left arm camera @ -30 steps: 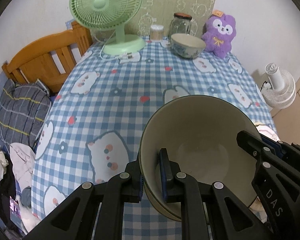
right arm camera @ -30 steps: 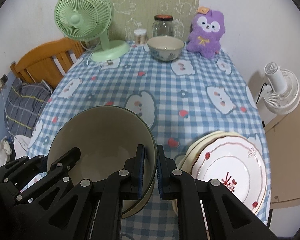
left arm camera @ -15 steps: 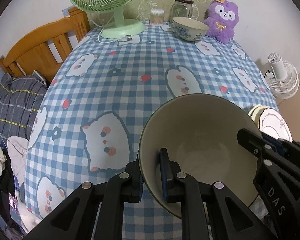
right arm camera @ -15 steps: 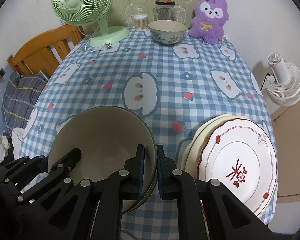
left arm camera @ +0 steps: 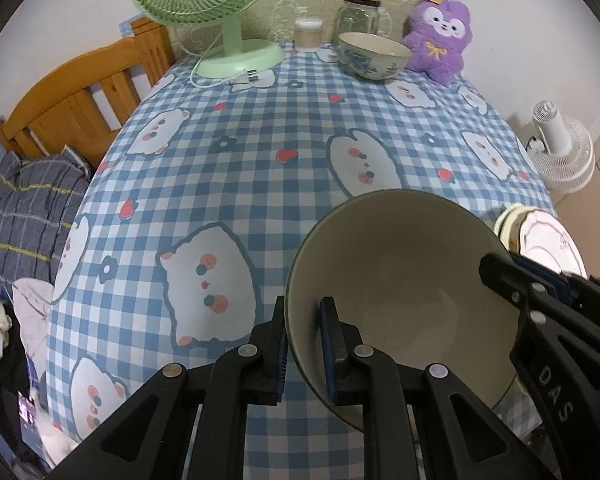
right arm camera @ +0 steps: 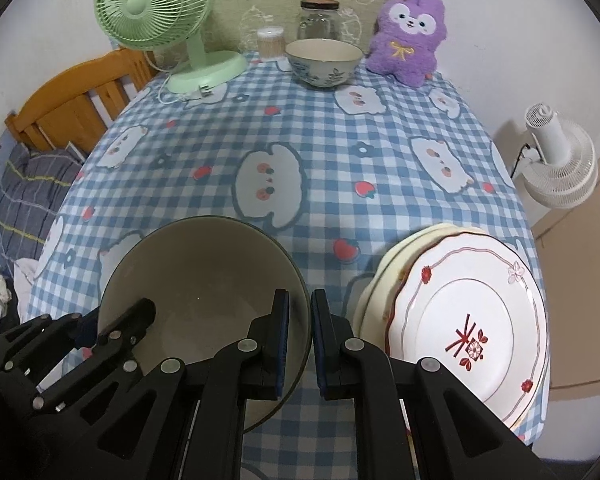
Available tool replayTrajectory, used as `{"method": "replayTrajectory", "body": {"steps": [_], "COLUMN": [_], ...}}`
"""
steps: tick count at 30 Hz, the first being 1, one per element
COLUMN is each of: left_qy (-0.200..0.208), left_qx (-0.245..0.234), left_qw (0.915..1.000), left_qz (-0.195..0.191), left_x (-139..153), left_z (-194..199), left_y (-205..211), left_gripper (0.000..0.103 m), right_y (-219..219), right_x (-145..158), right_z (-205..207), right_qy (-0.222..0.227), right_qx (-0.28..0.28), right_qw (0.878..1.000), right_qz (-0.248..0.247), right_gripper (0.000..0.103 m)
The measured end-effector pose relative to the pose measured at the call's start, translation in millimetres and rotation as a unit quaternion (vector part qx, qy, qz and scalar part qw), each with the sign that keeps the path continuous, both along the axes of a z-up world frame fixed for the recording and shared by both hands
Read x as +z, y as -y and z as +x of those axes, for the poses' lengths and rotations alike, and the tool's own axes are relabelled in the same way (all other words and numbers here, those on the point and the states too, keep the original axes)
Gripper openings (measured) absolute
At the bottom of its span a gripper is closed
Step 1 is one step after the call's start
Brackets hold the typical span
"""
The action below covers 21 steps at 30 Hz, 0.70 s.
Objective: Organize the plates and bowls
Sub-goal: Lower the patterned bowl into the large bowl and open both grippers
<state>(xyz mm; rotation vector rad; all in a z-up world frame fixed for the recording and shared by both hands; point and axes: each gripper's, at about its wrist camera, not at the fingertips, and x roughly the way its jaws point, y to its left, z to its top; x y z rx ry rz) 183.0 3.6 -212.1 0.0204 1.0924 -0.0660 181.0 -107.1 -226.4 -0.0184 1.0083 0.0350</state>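
Bowl (left arm camera: 400, 280) rim between both tools' pads

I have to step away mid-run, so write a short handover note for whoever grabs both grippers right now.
Left gripper: shut on the left rim of the large bowl.
Right gripper: shut on the same bowl's right rim. The bowl is held near the front of the table.
Plate stack: on the table's front right corner, patterned plate on top.
Floral bowl: at the far edge, beside the purple plush.
Done: plates appear stacked.
Left: set the held bowl down, probably with the floral bowl; keep both grips closed until then.
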Motion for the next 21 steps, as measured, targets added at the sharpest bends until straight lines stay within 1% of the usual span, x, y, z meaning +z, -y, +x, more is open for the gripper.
{"method": "replayTrajectory", "body": {"steps": [2, 4, 5, 6, 7, 8, 9, 10, 11, 12, 13, 14, 15, 16, 18, 21], "left_qy": [0.005, 0.004, 0.002, 0.002, 0.001, 0.004, 0.008, 0.012, 0.014, 0.014, 0.014, 0.015, 0.017, 0.019, 0.023, 0.031], "left_qx": [-0.001, -0.001, -0.001, -0.003, -0.006, -0.008, -0.009, -0.014, -0.019, -0.021, -0.022, -0.022, -0.023, -0.023, -0.023, -0.026], "left_qw": [1.0000, 1.0000, 1.0000, 0.9999, 0.9999, 0.9998, 0.9998, 0.9998, 0.9997, 0.9996, 0.9996, 0.9996, 0.9995, 0.9994, 0.9994, 0.9990], "left_qz": [0.004, -0.001, -0.006, -0.011, -0.015, -0.015, -0.013, -0.010, -0.008, -0.010, -0.012, -0.013, -0.014, -0.014, -0.015, -0.017], "left_x": [0.3, -1.1, -0.9, -1.3, -1.2, -0.1, 0.6, 1.6, 3.0, 3.9, 4.6, 5.7, 7.6, 10.3, 15.9, 26.8], "left_z": [-1.2, -1.0, -0.8, -0.6, -0.6, -1.1, -1.7, -2.1, -1.9, -1.3, -0.6, 0.2, 1.0, 1.8, 3.6, 3.8], "left_y": [1.4, 2.5, 2.9, 2.8, 3.3, 5.6, 4.8, 5.6, 7.9, 7.8, 6.6, 6.1, 5.8, 5.3, 5.0, 7.0], "left_gripper": [0.012, 0.012, 0.017, 0.023, 0.027, 0.036, 0.038, 0.038, 0.041, 0.047, 0.051, 0.057, 0.059, 0.061, 0.067, 0.073], "right_y": [-1.2, -3.1, -3.2, -2.9, -3.3, -3.7, -4.3, -5.4, -5.9, -6.1, -5.7, -4.9, -4.2, -3.2, -1.5, 1.2], "right_x": [0.0, 0.3, 0.7, 0.5, 0.5, 0.1, -0.4, -0.6, 0.2, 1.1, 2.8, 4.3, 6.1, 9.0, 15.1, 27.1], "right_z": [0.2, 0.3, 0.4, 0.5, 0.8, 1.0, 1.1, 1.0, 0.7, 0.5, 0.3, 0.0, -0.1, -0.2, -0.9, -2.1], "right_qy": [0.001, 0.003, 0.004, 0.003, 0.002, -0.001, -0.003, -0.003, -0.001, 0.000, 0.002, 0.004, 0.006, 0.009, 0.014, 0.022], "right_qx": [-0.002, -0.001, 0.000, 0.001, 0.005, 0.010, 0.012, 0.012, 0.010, 0.009, 0.007, 0.005, 0.004, 0.004, 0.002, 0.003], "right_qw": [1.000, 1.000, 1.000, 1.000, 1.000, 1.000, 1.000, 1.000, 1.000, 1.000, 1.000, 1.000, 0.999, 0.999, 0.999, 0.999], "right_qz": [-0.004, -0.008, -0.005, 0.000, 0.008, 0.017, 0.022, 0.022, 0.024, 0.025, 0.028, 0.030, 0.032, 0.036, 0.041, 0.049], "right_gripper": [0.014, 0.014, 0.016, 0.022, 0.026, 0.032, 0.037, 0.039, 0.044, 0.049, 0.051, 0.056, 0.060, 0.062, 0.066, 0.068]}}
